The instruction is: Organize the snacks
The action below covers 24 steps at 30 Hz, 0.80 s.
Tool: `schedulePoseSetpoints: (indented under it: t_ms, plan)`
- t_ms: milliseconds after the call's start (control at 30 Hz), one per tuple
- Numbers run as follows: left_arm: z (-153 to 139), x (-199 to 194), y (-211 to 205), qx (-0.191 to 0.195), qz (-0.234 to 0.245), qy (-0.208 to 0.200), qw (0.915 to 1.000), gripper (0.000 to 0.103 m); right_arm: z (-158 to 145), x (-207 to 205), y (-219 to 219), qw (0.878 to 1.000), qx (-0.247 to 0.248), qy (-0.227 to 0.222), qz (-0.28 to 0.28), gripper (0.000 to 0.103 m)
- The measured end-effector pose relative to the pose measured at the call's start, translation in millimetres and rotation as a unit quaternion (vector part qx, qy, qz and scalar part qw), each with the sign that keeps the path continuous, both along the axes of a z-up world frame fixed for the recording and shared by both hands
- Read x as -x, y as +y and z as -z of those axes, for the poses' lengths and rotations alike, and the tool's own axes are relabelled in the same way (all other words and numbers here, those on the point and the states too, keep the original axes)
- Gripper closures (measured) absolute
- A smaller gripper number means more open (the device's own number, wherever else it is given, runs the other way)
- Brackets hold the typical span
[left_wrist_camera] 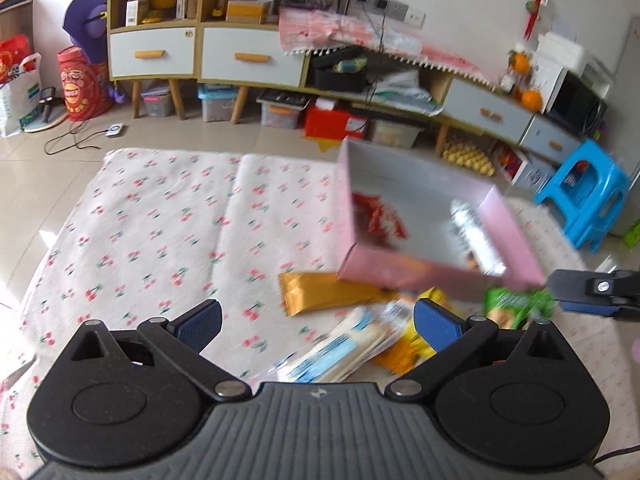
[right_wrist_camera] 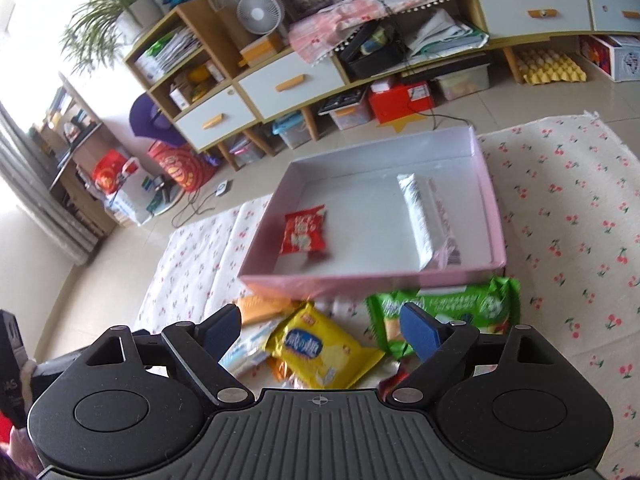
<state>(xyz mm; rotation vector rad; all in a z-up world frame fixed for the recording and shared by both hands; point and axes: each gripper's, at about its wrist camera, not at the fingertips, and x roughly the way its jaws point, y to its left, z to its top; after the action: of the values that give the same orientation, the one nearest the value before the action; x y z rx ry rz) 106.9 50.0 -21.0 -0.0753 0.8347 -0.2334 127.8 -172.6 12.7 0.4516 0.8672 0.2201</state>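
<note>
A pink box (right_wrist_camera: 372,284) with a white inside stands on the cherry-print cloth (right_wrist_camera: 568,216). It holds a red snack packet (right_wrist_camera: 303,230) and a silver packet (right_wrist_camera: 418,216). In front of it lie a yellow packet (right_wrist_camera: 320,348), a green packet (right_wrist_camera: 460,308), an orange packet (right_wrist_camera: 260,306) and a blue-white packet (right_wrist_camera: 244,354). My right gripper (right_wrist_camera: 320,330) is open above the yellow packet. My left gripper (left_wrist_camera: 318,322) is open over the blue-white packet (left_wrist_camera: 340,348), near the orange packet (left_wrist_camera: 320,292) and the box (left_wrist_camera: 432,270). The right gripper's finger (left_wrist_camera: 588,292) shows at the left wrist view's right edge.
A long cabinet with drawers (right_wrist_camera: 280,80) lines the far wall, with storage bins and a red box (right_wrist_camera: 402,100) under it. A blue stool (left_wrist_camera: 580,196) stands right of the cloth. A red bag (left_wrist_camera: 82,84) and cables lie on the tiled floor at the left.
</note>
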Motion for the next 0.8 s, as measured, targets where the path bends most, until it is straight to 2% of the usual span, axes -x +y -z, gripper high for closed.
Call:
schedulePoseSetpoints:
  t_ms: [67, 267, 400, 500, 600, 667, 800]
  plan:
    - [6, -1, 3, -0.021, 0.001, 0.003, 0.9998, 0.001, 5, 2, 4, 1.0, 0.01, 0.008, -0.005, 0.015]
    - [17, -11, 11, -0.08, 0.023, -0.024, 0.9963, 0.004, 13, 3, 12, 0.999, 0.029, 0.012, -0.017, 0.015]
    - [30, -26, 15, -0.096, 0.052, -0.019, 0.9939, 0.014, 21, 1, 19, 0.998, 0.043, 0.019, -0.031, 0.015]
    - [37, -39, 14, -0.106, 0.085, -0.018, 0.9906, 0.021, 25, -1, 29, 0.996, 0.055, 0.017, -0.07, 0.015]
    - [41, -46, 9, -0.109, 0.142, -0.031, 0.9834, 0.021, 27, 1, 41, 0.988, 0.083, -0.006, -0.127, 0.015]
    - [45, -51, 6, -0.102, 0.183, -0.025, 0.9774, 0.021, 30, 1, 46, 0.982, 0.098, -0.02, -0.161, 0.015]
    - [52, -56, -2, -0.105, 0.255, -0.017, 0.9611, 0.026, 40, 0, 51, 0.973, 0.108, -0.026, -0.202, 0.015]
